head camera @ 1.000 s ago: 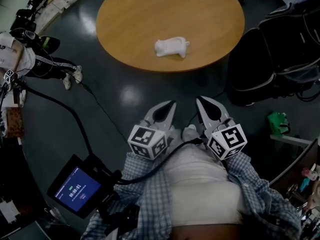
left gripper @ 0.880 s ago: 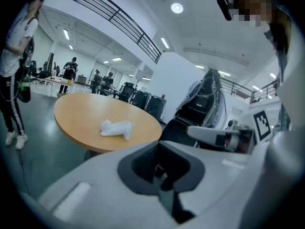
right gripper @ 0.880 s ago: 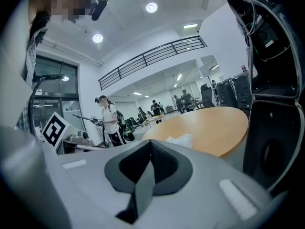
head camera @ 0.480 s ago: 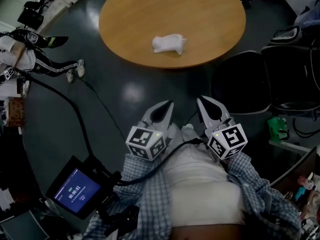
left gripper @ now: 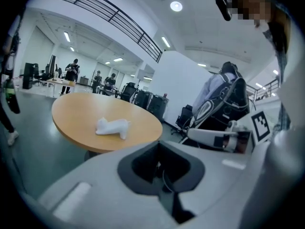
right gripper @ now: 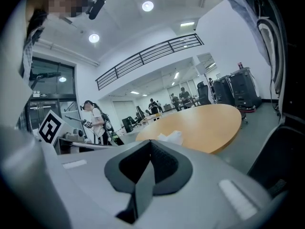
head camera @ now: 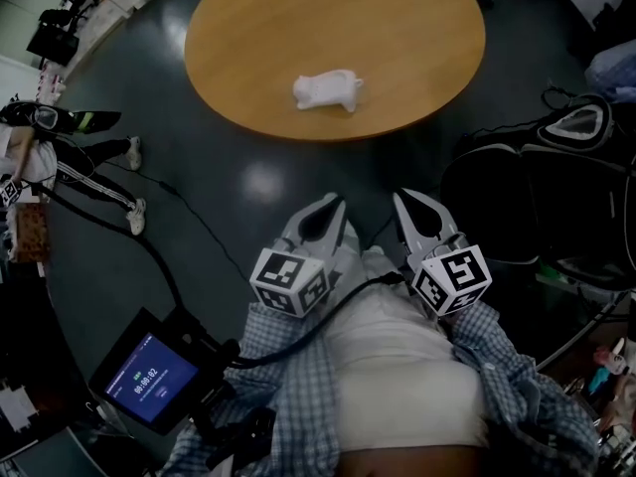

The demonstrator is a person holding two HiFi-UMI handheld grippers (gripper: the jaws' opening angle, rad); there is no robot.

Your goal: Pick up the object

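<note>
A small white toy animal (head camera: 326, 91) lies on its side on a round wooden table (head camera: 417, 28), well ahead of both grippers. The left gripper view shows the toy (left gripper: 112, 127) on the table (left gripper: 76, 120), and the right gripper view shows the toy (right gripper: 170, 137) near the table's (right gripper: 209, 123) close edge. My left gripper (head camera: 323, 217) and right gripper (head camera: 415, 212) are held side by side against the person's torso, above the dark floor. Both are shut and hold nothing. Their jaws (left gripper: 162, 171) (right gripper: 145, 173) meet along a closed seam.
A black bag on a chair (head camera: 547, 202) stands to the right of the grippers. A lit tablet (head camera: 147, 378) with a cable (head camera: 129, 217) hangs at lower left. A person (head camera: 60, 142) stands on the floor at the far left. Dark floor lies between me and the table.
The table and toy have slid slightly left in the head view. The person at left has stepped further left, and the black bag at right has shifted. Both grippers stay shut in place.
</note>
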